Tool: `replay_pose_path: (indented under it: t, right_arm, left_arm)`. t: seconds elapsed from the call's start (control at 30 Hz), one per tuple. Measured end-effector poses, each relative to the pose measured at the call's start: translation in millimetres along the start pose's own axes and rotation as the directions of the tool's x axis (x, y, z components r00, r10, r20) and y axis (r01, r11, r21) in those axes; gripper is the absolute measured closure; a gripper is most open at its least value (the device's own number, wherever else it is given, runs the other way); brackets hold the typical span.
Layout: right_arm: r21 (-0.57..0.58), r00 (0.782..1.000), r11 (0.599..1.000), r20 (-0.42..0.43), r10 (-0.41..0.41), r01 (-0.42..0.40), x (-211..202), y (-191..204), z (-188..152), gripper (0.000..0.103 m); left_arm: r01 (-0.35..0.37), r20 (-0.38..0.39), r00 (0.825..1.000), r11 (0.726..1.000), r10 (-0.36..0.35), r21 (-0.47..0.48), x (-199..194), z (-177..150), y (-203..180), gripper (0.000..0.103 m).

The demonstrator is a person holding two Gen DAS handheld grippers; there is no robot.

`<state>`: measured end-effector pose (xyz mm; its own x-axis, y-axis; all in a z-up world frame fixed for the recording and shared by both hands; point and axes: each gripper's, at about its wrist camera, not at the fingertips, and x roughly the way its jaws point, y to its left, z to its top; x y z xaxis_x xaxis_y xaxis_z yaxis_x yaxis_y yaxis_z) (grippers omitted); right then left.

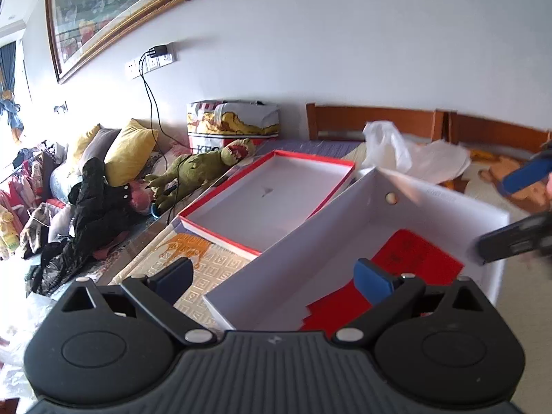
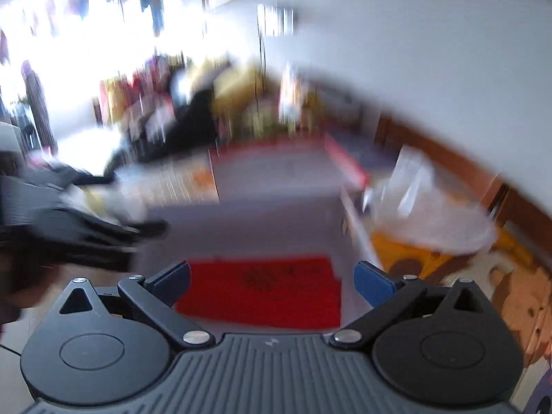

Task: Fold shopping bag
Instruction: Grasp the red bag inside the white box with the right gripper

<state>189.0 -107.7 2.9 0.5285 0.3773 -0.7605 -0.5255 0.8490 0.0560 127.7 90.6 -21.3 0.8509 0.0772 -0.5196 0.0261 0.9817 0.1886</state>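
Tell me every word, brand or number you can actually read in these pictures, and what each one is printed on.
"KF", then a letter half hidden by the toy dinosaur: on the red and white printed bag by the wall.
Dark print on the red paper in the white box: too small to read; blurred in the right wrist view.
A faint mark inside the red-edged lid: unreadable.
The framed picture: no legible text.

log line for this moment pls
left tool open, empty | right tool open, empty | bag untouched behind box | right view blurred

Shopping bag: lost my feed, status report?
Both hand-held grippers, left and right, open, empty. White plastic bag crumpled behind white box, untouched.
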Motion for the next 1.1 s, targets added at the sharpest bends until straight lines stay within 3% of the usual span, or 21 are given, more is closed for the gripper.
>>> replay_pose_path:
  t: [0.07, 0.13, 0.27, 0.33, 0.4, 0.43, 0.47, 0.53, 0.57, 0.73, 0.77, 0.8, 0.83, 0.9, 1.0, 1.03, 1.1]
  right_arm:
    - [0.013, 0.992, 1.0, -0.124, -0.013, 0.014, 38.5, -11.7, 5.6, 0.0]
    - [0.019, 0.956, 0.998, -0.291, -0.045, 0.053, 88.5, -29.3, 9.7, 0.0]
    - [-0.214, 0.912, 0.973, -0.377, -0.164, 0.087, 127.0, -24.8, 7.7, 0.001]
    - [-0.168, 0.909, 0.985, -0.405, -0.097, 0.03, 130.3, -31.1, 7.1, 0.012]
    - [-0.128, 0.914, 0.991, -0.404, -0.029, -0.025, 126.4, -38.2, 6.7, 0.035]
    - [-0.11, 0.921, 0.993, -0.389, 0.007, -0.053, 120.7, -42.3, 6.4, 0.063]
    - [-0.063, 0.937, 0.992, -0.34, 0.085, -0.113, 104.3, -48.0, 3.6, 0.078]
    - [0.018, 0.946, 0.972, -0.227, 0.233, -0.235, 71.6, -59.3, -2.3, 0.078]
    - [0.032, 0.946, 0.964, -0.189, 0.265, -0.264, 59.2, -61.6, -7.3, 0.078]
    - [0.051, 0.941, 0.944, -0.072, 0.33, -0.327, 14.5, -66.2, -26.5, 0.078]
    - [0.057, 0.937, 0.936, -0.014, 0.349, -0.348, -2.4, -64.3, -31.7, 0.079]
    - [0.072, 0.918, 0.916, 0.079, 0.39, -0.395, -28.2, -68.3, -40.2, 0.079]
    - [0.075, 0.907, 0.907, 0.119, 0.404, -0.414, -40.8, -67.1, -43.4, 0.08]
    - [0.057, 0.872, 0.899, 0.278, 0.404, -0.435, -101.7, -73.8, -67.5, 0.08]
    - [0.057, 0.837, 0.912, 0.423, 0.346, -0.406, -170.5, -77.3, -99.0, 0.08]
    - [0.061, 0.836, 0.924, 0.452, 0.313, -0.378, -193.4, -78.8, -111.8, 0.079]
    - [0.112, 0.873, 0.964, 0.459, 0.165, -0.242, -230.1, -78.1, -145.0, 0.067]
  left_arm:
    - [-0.047, 0.038, 0.998, 0.999, 0.048, -0.005, 4.7, 0.7, 1.2, 0.004]
    - [-0.094, 0.075, 0.993, 0.995, 0.096, -0.022, 7.4, 3.0, 2.5, 0.004]
    - [-0.177, 0.113, 0.976, 0.98, 0.187, -0.091, 14.4, 12.8, 8.5, 0.004]
    - [-0.178, 0.105, 0.976, 0.978, 0.189, -0.106, 17.8, 13.2, 10.6, 0.004]
    - [-0.168, 0.082, 0.981, 0.981, 0.177, -0.101, 23.5, 10.8, 10.1, 0.004]
    - [-0.167, 0.07, 0.982, 0.981, 0.174, -0.094, 24.9, 8.2, 9.6, 0.004]
    - [-0.166, 0.065, 0.983, 0.982, 0.172, -0.093, 25.0, 5.5, 9.5, 0.004]
    - [-0.158, 0.069, 0.984, 0.982, 0.165, -0.102, 21.7, 1.7, 10.8, 0.004]
    - [-0.153, 0.072, 0.984, 0.982, 0.161, -0.107, 19.8, 0.0, 11.7, 0.004]
    - [-0.163, 0.111, 0.978, 0.977, 0.178, -0.134, 5.0, -2.7, 16.0, 0.004]
    - [-0.162, 0.125, 0.976, 0.978, 0.178, -0.128, 0.4, -2.9, 15.5, 0.004]
    - [-0.151, 0.143, 0.976, 0.981, 0.167, -0.119, -5.4, -2.7, 14.4, 0.004]
    - [-0.137, 0.158, 0.975, 0.984, 0.154, -0.113, -10.9, -2.4, 13.1, 0.004]
    - [-0.083, 0.193, 0.976, 0.99, 0.104, -0.112, -27.7, 0.4, 9.0, 0.004]
    - [0.009, 0.259, 0.966, 0.996, 0.015, -0.09, -53.6, 4.6, -3.2, 0.004]
    - [0.023, 0.275, 0.961, 0.996, 0.0, -0.082, -58.5, 5.8, -6.4, 0.004]
    - [0.001, 0.317, 0.948, 0.999, 0.013, -0.044, -60.1, 14.2, -22.1, 0.004]
